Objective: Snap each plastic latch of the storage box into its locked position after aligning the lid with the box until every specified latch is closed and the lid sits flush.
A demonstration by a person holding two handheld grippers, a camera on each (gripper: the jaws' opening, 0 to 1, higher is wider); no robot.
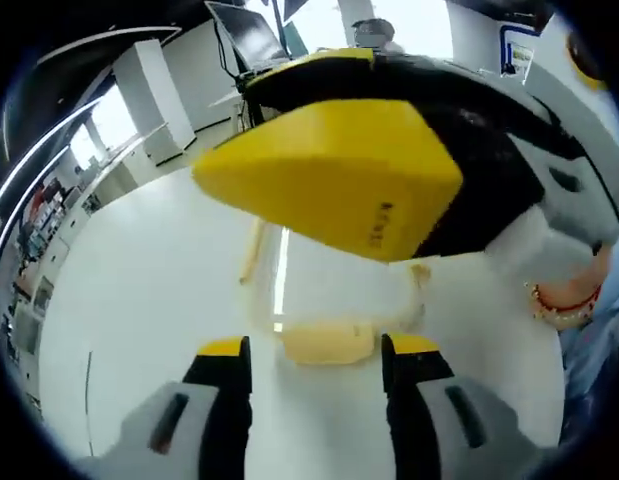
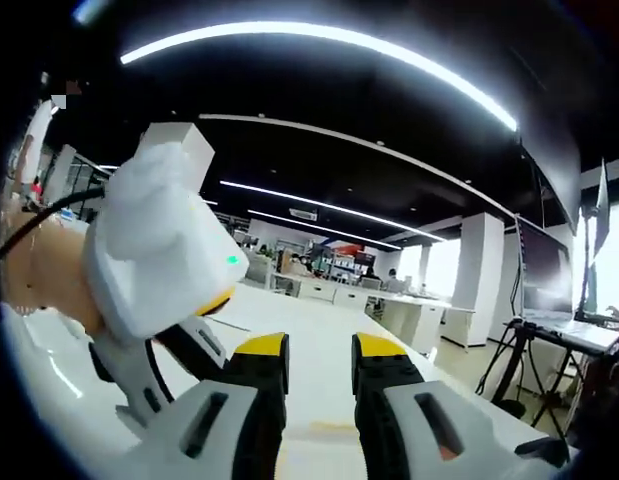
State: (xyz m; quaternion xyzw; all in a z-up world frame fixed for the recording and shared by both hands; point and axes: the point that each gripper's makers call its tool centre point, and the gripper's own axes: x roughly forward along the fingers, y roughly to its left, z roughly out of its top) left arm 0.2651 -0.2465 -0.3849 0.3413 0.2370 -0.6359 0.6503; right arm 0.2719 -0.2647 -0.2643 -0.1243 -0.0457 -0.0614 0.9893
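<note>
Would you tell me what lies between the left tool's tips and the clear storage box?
In the left gripper view, the box's pale yellow latch lies between the left tool and the storage box.

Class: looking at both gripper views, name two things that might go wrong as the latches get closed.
1. The right gripper hangs over the clear box, hiding much of it, so a crooked lid may go unnoticed.
2. The left gripper sits at the pale latch with jaws apart; it might slip off.

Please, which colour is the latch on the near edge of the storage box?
Pale yellow latch, seen best in the left gripper view.
</note>
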